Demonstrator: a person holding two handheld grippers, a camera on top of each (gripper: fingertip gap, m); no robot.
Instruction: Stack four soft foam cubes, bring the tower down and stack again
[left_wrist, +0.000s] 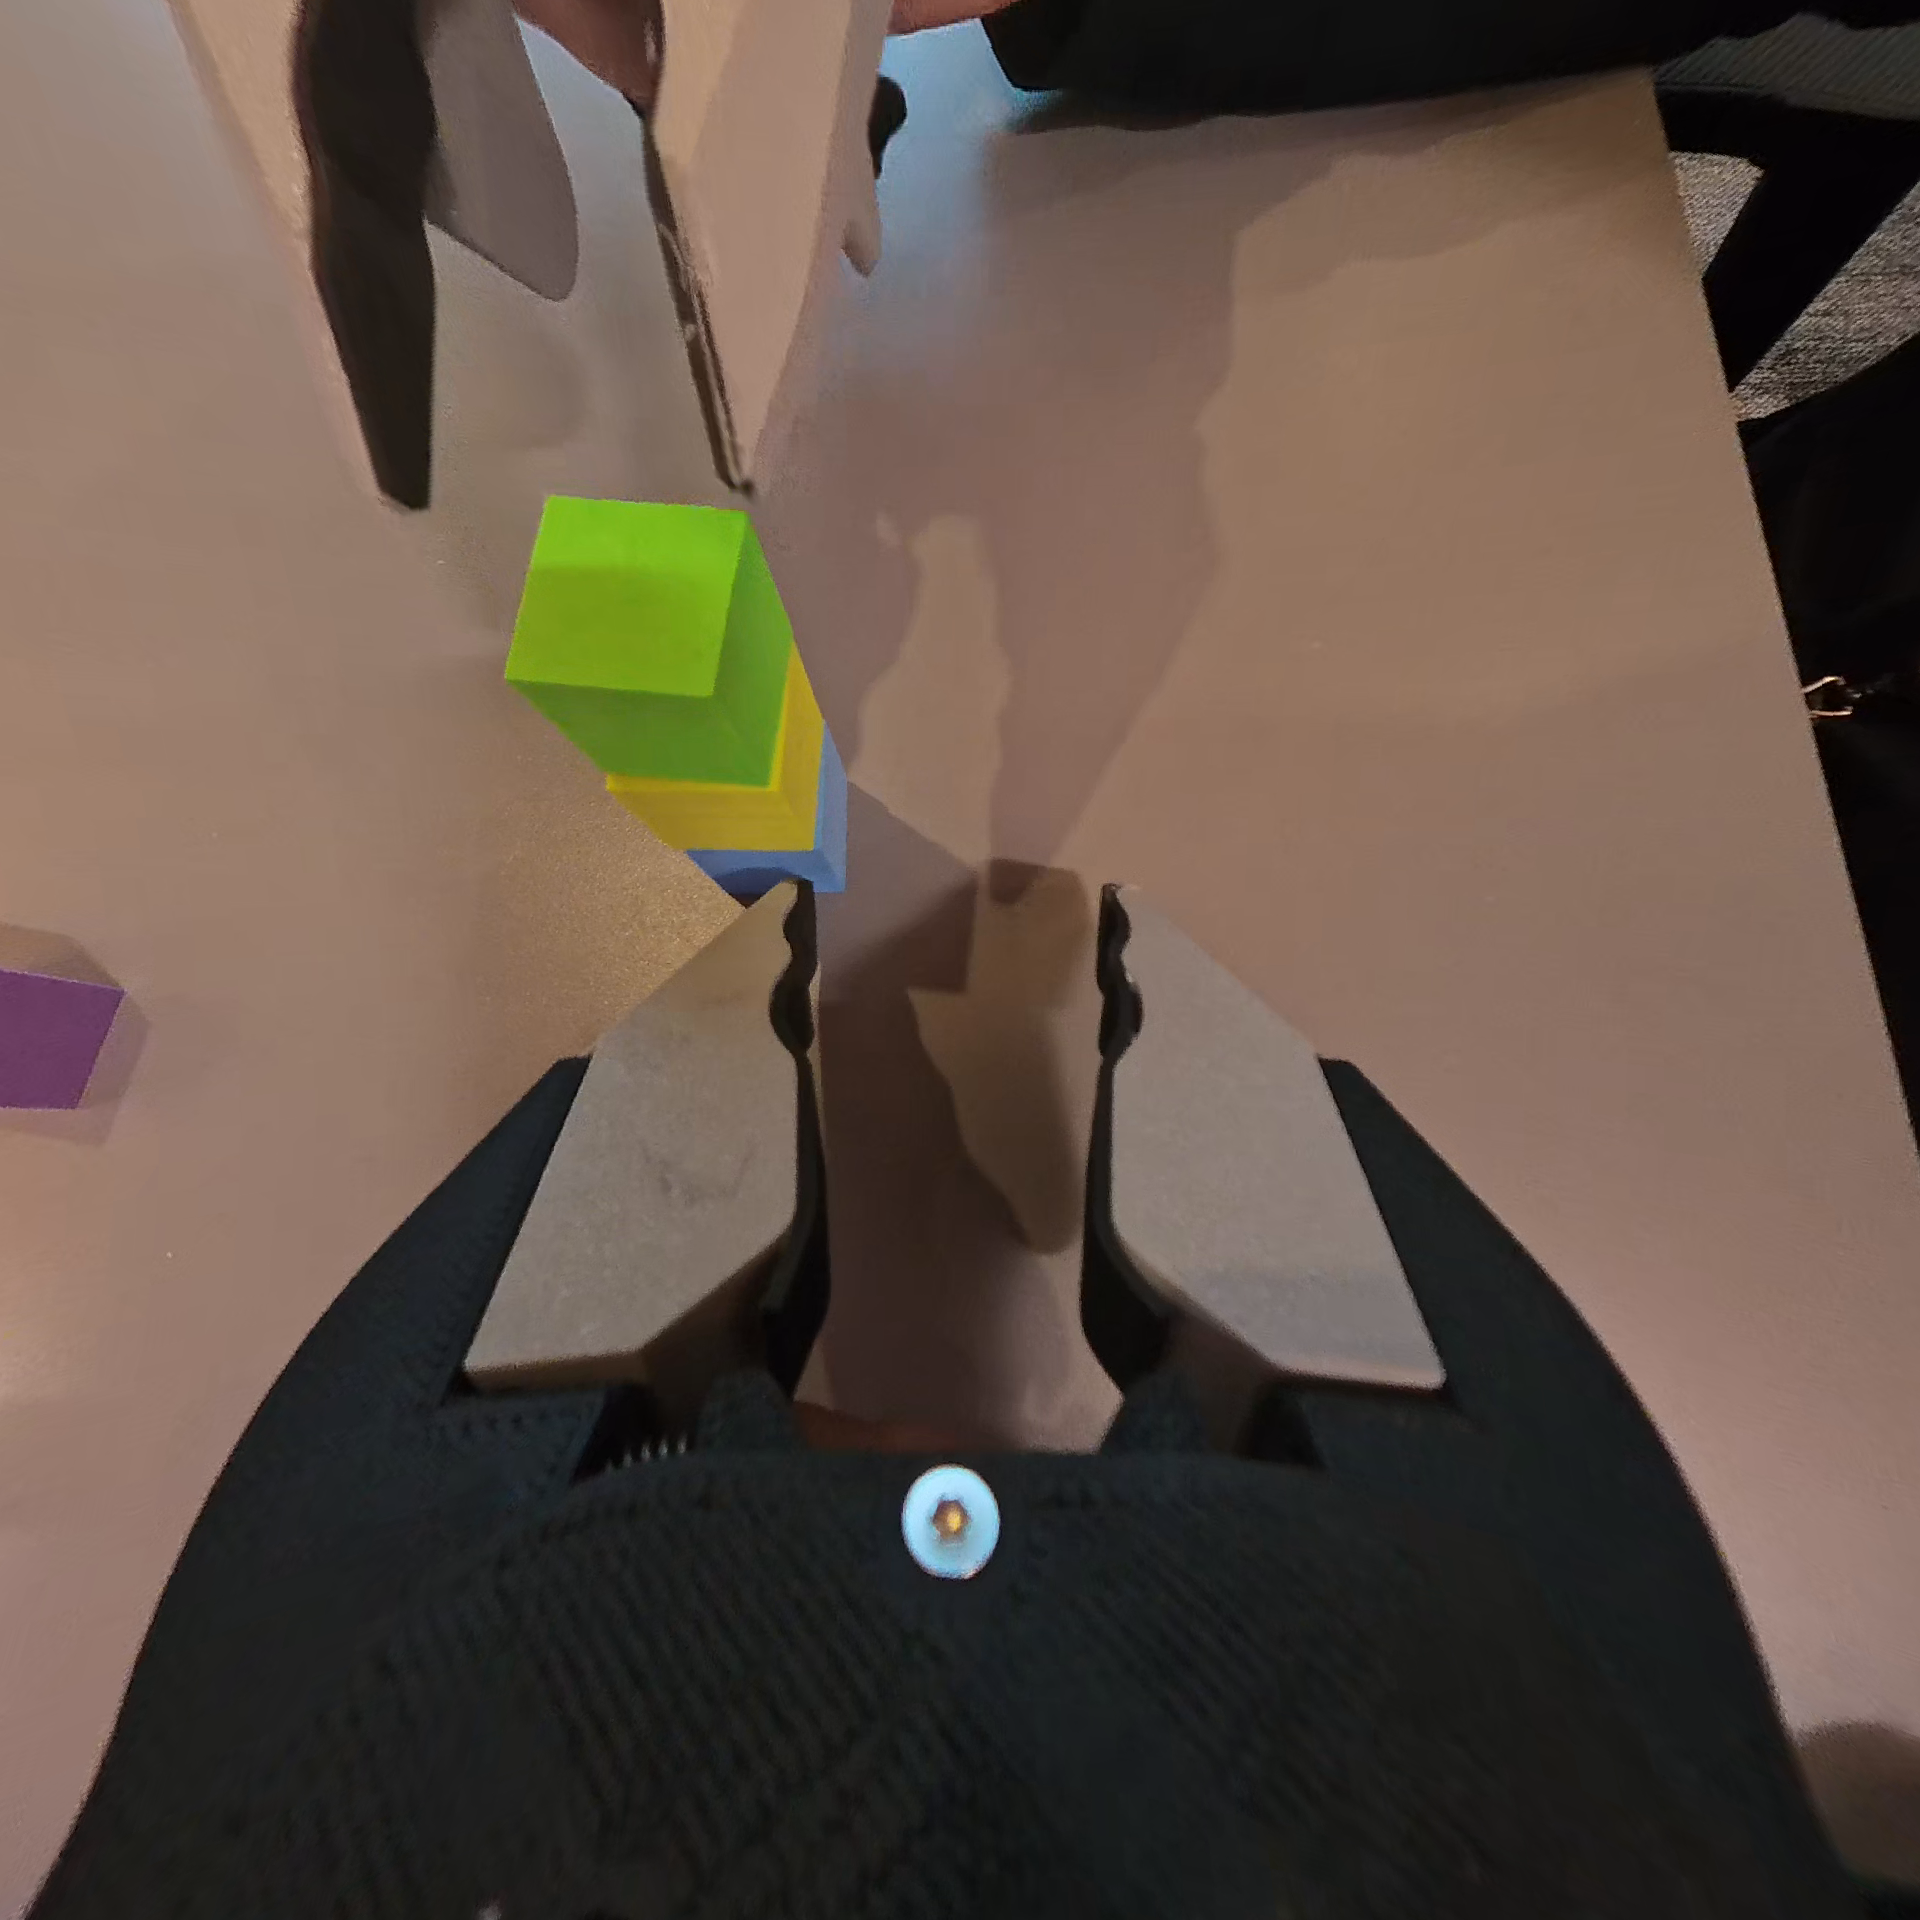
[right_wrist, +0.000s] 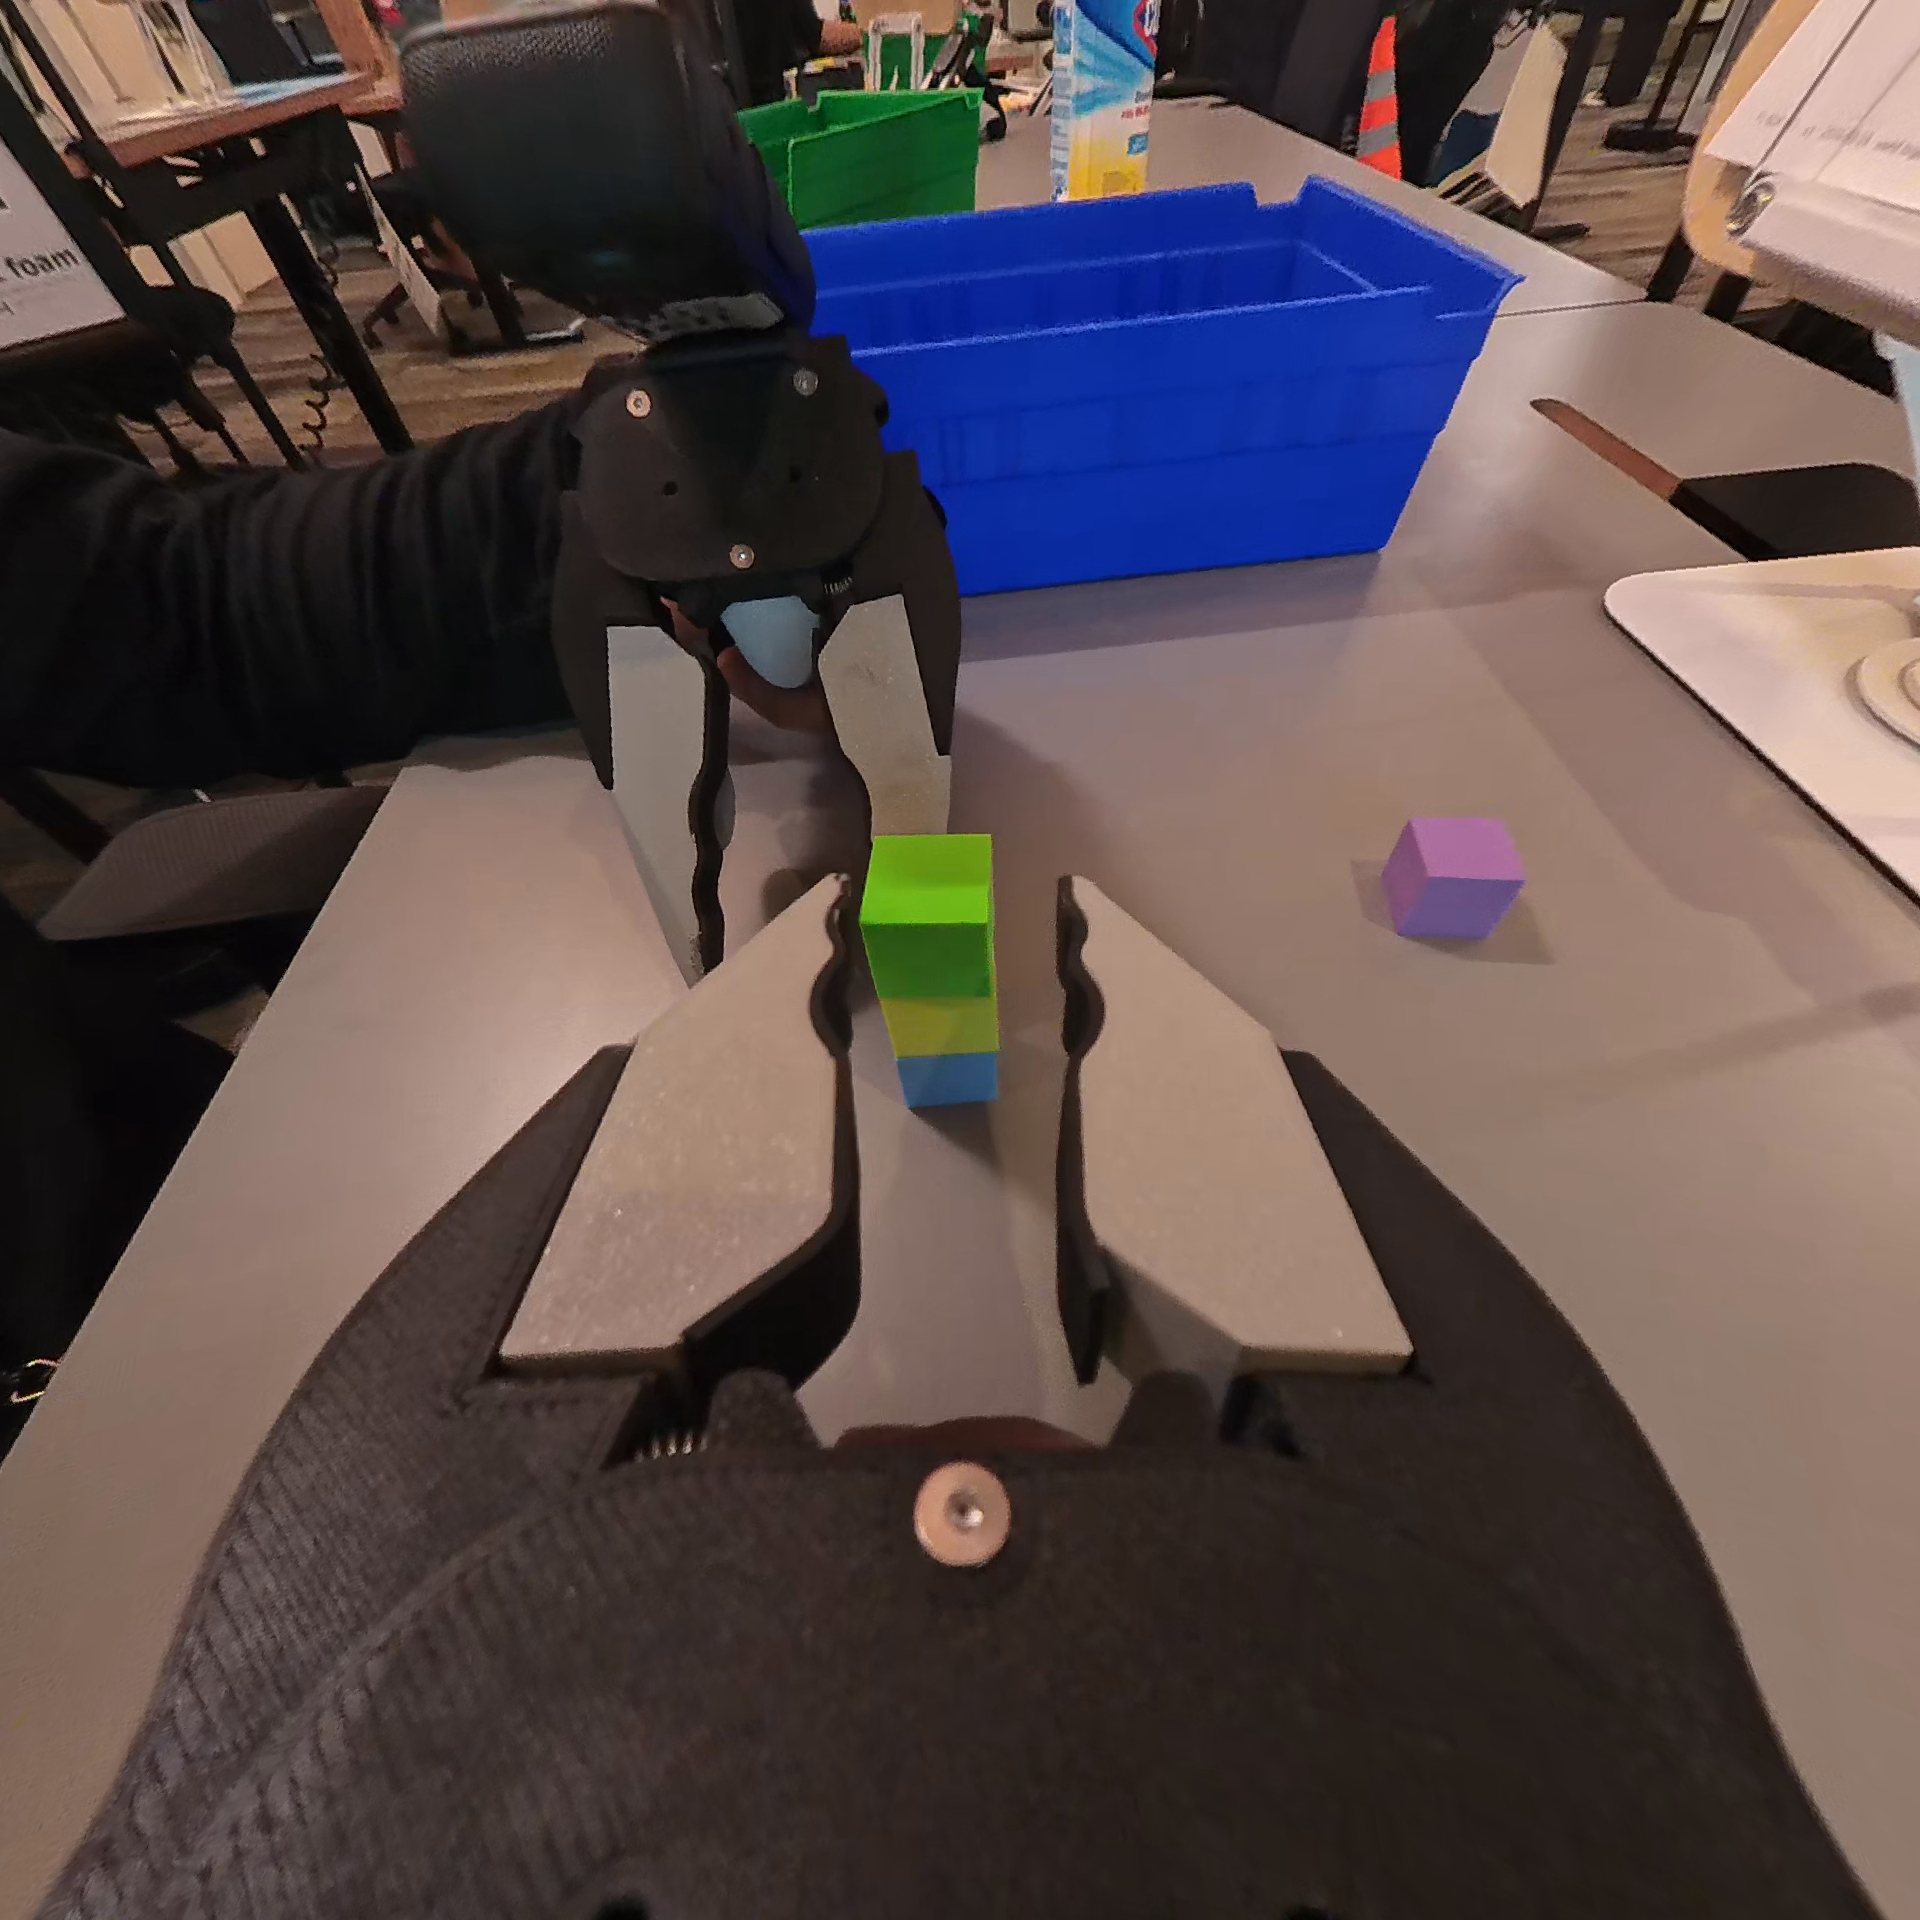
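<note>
We see three soft foam cubes stacked on the grey counter (right_wrist: 1351, 1195): a bright green foam cube (right_wrist: 928, 914) on top, a yellow foam cube (right_wrist: 943, 1027) under it and a light blue foam cube (right_wrist: 948, 1077) at the base. The fourth, a purple foam cube (right_wrist: 1451, 878), sits alone on the counter, well apart to the right of the tower in the right wrist view. Behind it stands a blue plastic bin (right_wrist: 1164, 416).

Our right hand-held gripper (right_wrist: 956, 904) is released, its jaws spread with the tower standing between and just beyond the tips, touching nothing. Our left hand-held gripper (left_wrist: 951, 894) is also spread and empty, just beside the tower's far side.

We judge the cubes light and squashy, with a matte skin that should not slip, so a gentle squeeze is enough; a hard one would dent the foam and let it spring on release. We would take the purple cube by two opposite flat faces, near mid-height, so it stays level. The tower looks slightly staggered, so we reckon any sideways nudge while setting the last cube down could topple it
</note>
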